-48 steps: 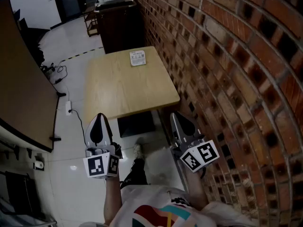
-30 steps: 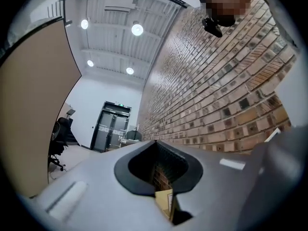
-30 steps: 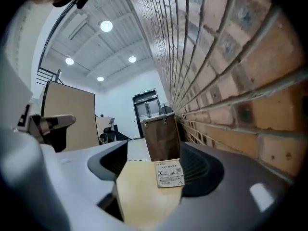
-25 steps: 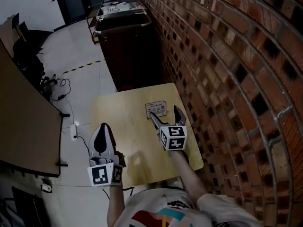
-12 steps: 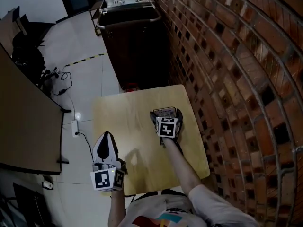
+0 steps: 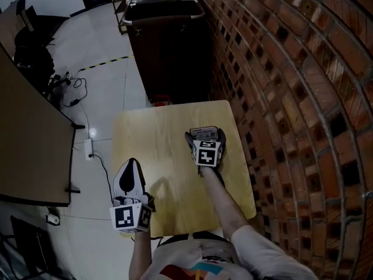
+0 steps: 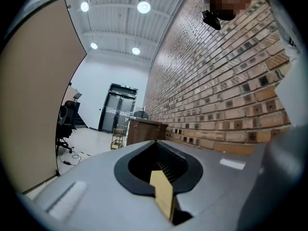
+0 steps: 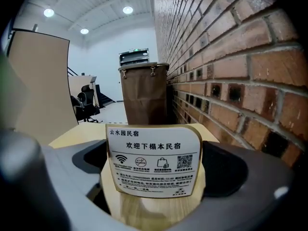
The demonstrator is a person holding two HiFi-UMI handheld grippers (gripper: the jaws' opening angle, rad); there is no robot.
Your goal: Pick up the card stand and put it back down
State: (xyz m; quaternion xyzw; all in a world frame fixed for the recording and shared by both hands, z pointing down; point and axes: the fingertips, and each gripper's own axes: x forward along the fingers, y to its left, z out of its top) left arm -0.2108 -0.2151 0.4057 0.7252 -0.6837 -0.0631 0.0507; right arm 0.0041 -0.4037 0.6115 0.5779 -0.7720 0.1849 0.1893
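Observation:
The card stand point(image 6: 203, 130) is a small white printed sign on a wooden base, upright on the light wooden table point(image 6: 157, 150) near its right edge. In the right gripper view the card stand point(image 8: 153, 148) fills the middle, facing the camera. My right gripper point(image 6: 205, 135) is open wide, one jaw on each side of the stand, and I see a little space between pads and sign. The stand rests on the table. My left gripper point(image 6: 129, 167) hovers over the table's front left edge, shut on nothing; in its own view the left gripper point(image 7: 161, 177) shows tips together.
A brick wall point(image 6: 291, 98) runs along the table's right side. A dark brown cabinet point(image 6: 172, 51) stands just beyond the far edge. A large tan partition board point(image 6: 29, 127) is at the left, with cables point(image 6: 64, 86) on the tiled floor.
The view has come up to the table. My right gripper reached forward and spread its jaws around the card stand. The left gripper stayed shut at the front left.

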